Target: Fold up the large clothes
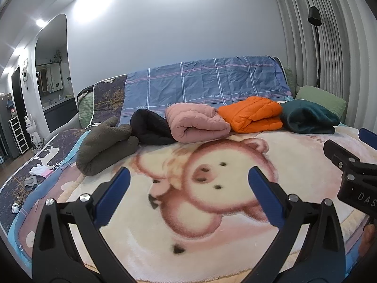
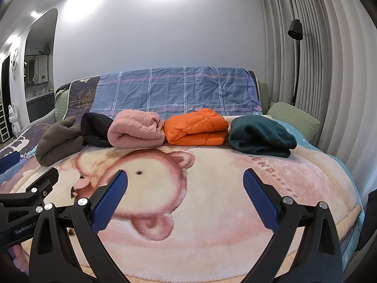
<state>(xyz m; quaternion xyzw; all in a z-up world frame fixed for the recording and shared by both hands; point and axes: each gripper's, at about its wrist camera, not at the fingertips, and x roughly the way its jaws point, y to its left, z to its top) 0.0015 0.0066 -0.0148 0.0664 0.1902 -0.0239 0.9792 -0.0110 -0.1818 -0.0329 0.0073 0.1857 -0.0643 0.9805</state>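
Note:
Several folded garments lie in a row at the far side of the bed: a grey-brown fleece (image 1: 106, 145) (image 2: 57, 141), a black jacket (image 1: 149, 127) (image 2: 96, 128), a pink quilted coat (image 1: 195, 122) (image 2: 135, 129), an orange down jacket (image 1: 252, 114) (image 2: 196, 127) and a dark green fleece (image 1: 308, 116) (image 2: 260, 135). My left gripper (image 1: 188, 175) is open above the plush bear blanket (image 1: 212, 200), nothing between its fingers. My right gripper (image 2: 185, 178) is open too, empty, hovering over the same blanket (image 2: 212, 212). Each gripper shows at the edge of the other's view.
A blue plaid sheet (image 1: 207, 82) covers the headboard. A green pillow (image 1: 322, 100) lies at the back right, with a black floor lamp (image 1: 315, 37) and grey curtains (image 2: 318, 59) behind. White gloves (image 1: 40, 171) lie on the bed's left edge.

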